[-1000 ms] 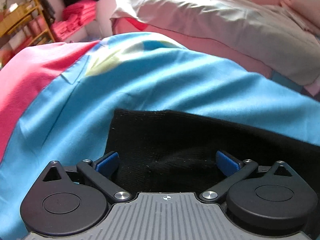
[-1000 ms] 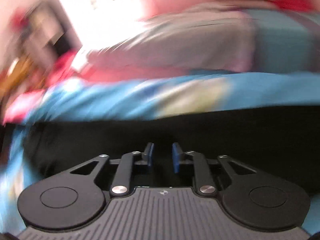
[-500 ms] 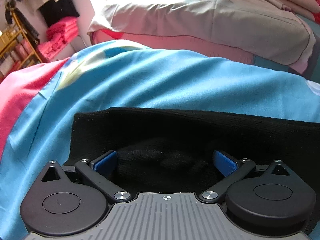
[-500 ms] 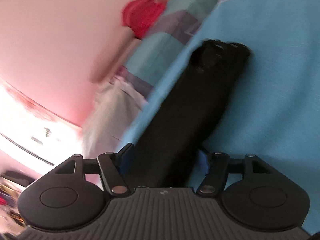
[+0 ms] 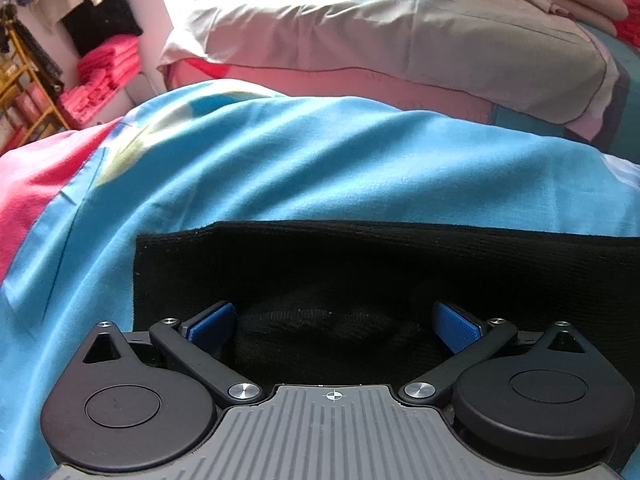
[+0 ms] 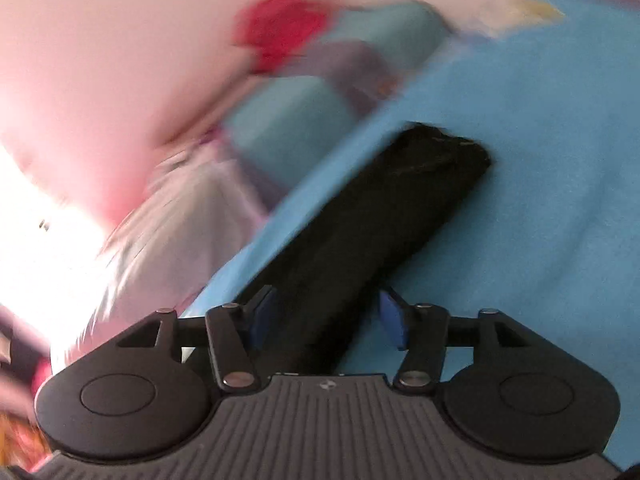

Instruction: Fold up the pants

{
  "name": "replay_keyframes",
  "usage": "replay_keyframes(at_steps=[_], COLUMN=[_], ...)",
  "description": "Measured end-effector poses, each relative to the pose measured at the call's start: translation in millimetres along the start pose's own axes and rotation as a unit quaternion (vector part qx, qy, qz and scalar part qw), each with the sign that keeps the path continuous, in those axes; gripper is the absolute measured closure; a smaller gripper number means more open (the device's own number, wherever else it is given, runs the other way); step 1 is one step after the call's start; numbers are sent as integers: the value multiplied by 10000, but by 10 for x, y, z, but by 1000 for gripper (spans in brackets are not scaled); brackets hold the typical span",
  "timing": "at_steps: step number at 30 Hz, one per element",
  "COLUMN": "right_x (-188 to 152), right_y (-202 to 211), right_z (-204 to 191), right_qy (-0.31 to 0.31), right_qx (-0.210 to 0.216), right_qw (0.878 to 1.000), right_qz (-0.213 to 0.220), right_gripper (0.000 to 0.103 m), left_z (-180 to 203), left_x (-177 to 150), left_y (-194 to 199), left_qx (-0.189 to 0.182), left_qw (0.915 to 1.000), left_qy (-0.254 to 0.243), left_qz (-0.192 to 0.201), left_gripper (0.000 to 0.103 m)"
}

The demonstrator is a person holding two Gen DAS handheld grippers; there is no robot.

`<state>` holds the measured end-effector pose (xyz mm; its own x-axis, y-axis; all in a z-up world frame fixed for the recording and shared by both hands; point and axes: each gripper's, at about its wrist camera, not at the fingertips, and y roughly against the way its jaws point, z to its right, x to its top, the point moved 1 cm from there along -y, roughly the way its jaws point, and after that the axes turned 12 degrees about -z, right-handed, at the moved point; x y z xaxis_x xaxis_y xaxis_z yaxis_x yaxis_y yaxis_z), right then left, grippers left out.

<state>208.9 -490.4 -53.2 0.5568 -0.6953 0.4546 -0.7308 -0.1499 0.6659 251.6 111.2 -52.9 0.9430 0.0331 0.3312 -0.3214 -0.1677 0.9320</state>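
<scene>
The black pants (image 5: 360, 264) lie as a long folded strip on the blue bedsheet (image 5: 320, 160), one squared end at the near left under the left gripper (image 5: 334, 320), the other end running away to the far right ahead of the right gripper (image 6: 326, 316). The left gripper's fingers stand wide apart, with a bunch of black knit rising between the blue pads (image 5: 212, 322), which do not press on it. The right gripper's jaws have just been opening; the strip passes between them unclamped. The next fold probably wants each gripper to take one end squarely, pinching all layers near the edge, then carry one end over the other with the edges lined up and the cloth kept taut so nothing slips. Count: one pair of pants, two grippers, one grey pillow (image 5: 400, 40), one stack of pink towels (image 5: 104, 68) at the far left.
</scene>
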Motion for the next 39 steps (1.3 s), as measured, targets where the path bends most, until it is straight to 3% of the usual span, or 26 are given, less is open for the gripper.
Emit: replay_keyframes(at_steps=[1, 2, 3, 5, 7, 9, 12, 14, 16, 17, 19, 20, 21, 24, 26, 28, 29, 30, 32, 33, 35, 36, 37, 38, 39], right_x=[-166, -358, -558, -1066, -1493, -1815, -2055, -2111, -2131, -2115, -2108, -2029, -1916, -1601, -1559, -1698, -1788, -1840, -1814, -1746, -1620, -1560, -1553, -1594, -1660], right_y=[6, -38, -121, -261, -406, -621, -859, -941, -1069, -1114, -1162, -1159, -1163, -1335, -1317, -1191, -1114, -1031, -1009, -997, -1009, -1056, -1146, -1236, -1304], right_z=[-197, -424, -668, -1123, -1486, -1754, -1931, -1936, -1909, -1918, -1935, -1897, -1860, -1783, -1815, -1898, -1935, -1935, -1880, -1876, -1908, -1896, -1908, -1911, -1925], right_qy=[522, 1095, 1675, 2767, 3477, 3873, 3924, 3748, 3244, 3077, 2919, 2926, 2928, 2196, 2215, 3090, 3650, 4105, 4034, 3850, 3462, 3085, 2669, 2343, 2303], right_qx=[344, 832, 1340, 2160, 2556, 2690, 2731, 2729, 2965, 3141, 3608, 3755, 3812, 3526, 3554, 3336, 3070, 2812, 2843, 3023, 3187, 3370, 3619, 3824, 3943], right_qw=[9976, 9876, 9680, 9094, 8631, 8364, 8371, 8558, 8610, 8546, 8128, 8020, 8010, 8491, 8464, 8169, 8004, 7942, 7939, 8007, 8314, 8412, 8410, 8322, 8145], right_qz=[-283, -752, -1300, -2230, -2626, -2795, -2659, -2295, -2558, -2761, -3520, -3609, -3568, -3264, -3289, -3547, -3631, -3488, -3553, -3454, -2956, -2891, -3010, -3260, -3579], right_gripper=[42, 42, 42, 44, 47, 47, 52, 51, 50, 50, 40, 45, 49, 59, 56, 49, 51, 51, 52, 52, 52, 52, 52, 51, 48], left_z=[-10, -17, -23, -29, -34, -37, -45, -49, -56, -59, -67, -71, -75, -83, -85, -88, -93, -95, -95, -96, -93, -91, -91, -92, -93], left_x=[1, -1, -3, -3, -11, -20, -43, -65, -81, -91, -96, -97, -92, -79, -79, -69, -65, -68, -80, -87, -96, -98, -92, -89, -85], left_y=[-5, -7, -9, -13, -13, -12, -9, -8, -9, -9, -12, -12, -12, -19, -18, -22, -24, -25, -25, -26, -27, -25, -26, -23, -23], left_qx=[-29, -55, -77, -119, -143, -159, -201, -229, -255, -268, -287, -299, -311, -339, -334, -343, -351, -353, -354, -355, -344, -342, -340, -342, -349], left_qw=[10000, 10000, 9999, 9998, 9997, 9996, 9994, 9991, 9989, 9987, 9985, 9983, 9982, 9980, 9980, 9980, 9980, 9979, 9977, 9977, 9976, 9976, 9977, 9977, 9977], left_qy=[-28, -55, -85, -128, -160, -188, -230, -263, -266, -277, -303, -330, -351, -383, -379, -383, -391, -401, -413, -405, -397, -392, -390, -395, -401], left_qz=[12, 26, 40, 56, 82, 118, 177, 244, 305, 339, 367, 376, 377, 377, 383, 366, 363, 369, 405, 421, 449, 449, 437, 425, 414], left_gripper=[0, 0, 0, 0, 0, 0, 0, 0, 0, 0, 0, 0, 0, 0, 0, 0, 0, 0, 0, 0, 0, 0, 0, 0, 0])
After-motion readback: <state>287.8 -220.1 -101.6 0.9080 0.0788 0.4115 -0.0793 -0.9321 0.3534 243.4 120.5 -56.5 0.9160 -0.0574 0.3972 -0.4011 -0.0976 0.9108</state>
